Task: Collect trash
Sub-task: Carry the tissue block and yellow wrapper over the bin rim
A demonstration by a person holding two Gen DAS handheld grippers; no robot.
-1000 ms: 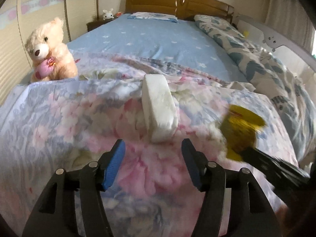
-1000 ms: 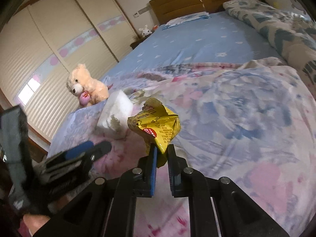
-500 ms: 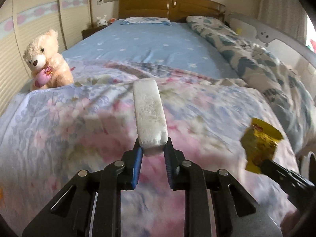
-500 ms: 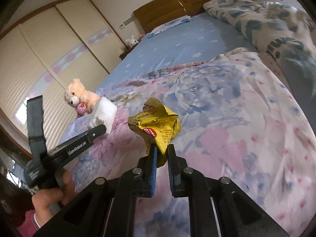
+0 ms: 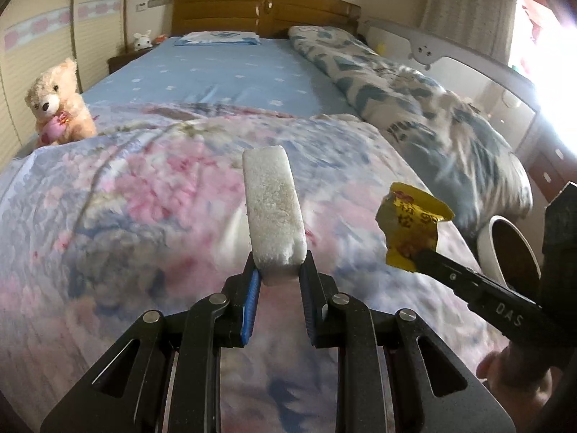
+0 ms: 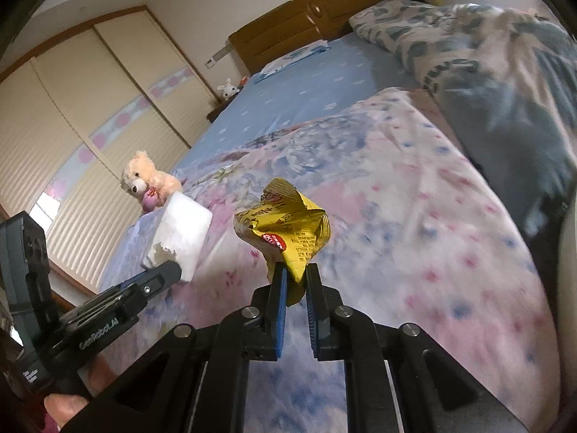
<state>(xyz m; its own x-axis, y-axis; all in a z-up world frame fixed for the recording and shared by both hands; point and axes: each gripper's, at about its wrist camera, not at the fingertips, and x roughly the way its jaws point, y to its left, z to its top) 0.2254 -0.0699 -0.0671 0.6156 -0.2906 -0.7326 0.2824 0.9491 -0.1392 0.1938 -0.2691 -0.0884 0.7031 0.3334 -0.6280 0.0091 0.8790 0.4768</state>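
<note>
The left tongs are clenched on the near end of a white foam block, which is lifted above the flowered blanket of the bed. The right tongs are clenched on a crumpled yellow wrapper, also held above the blanket, to the right of the block. A teddy bear sits at the blanket's far left edge.
</note>
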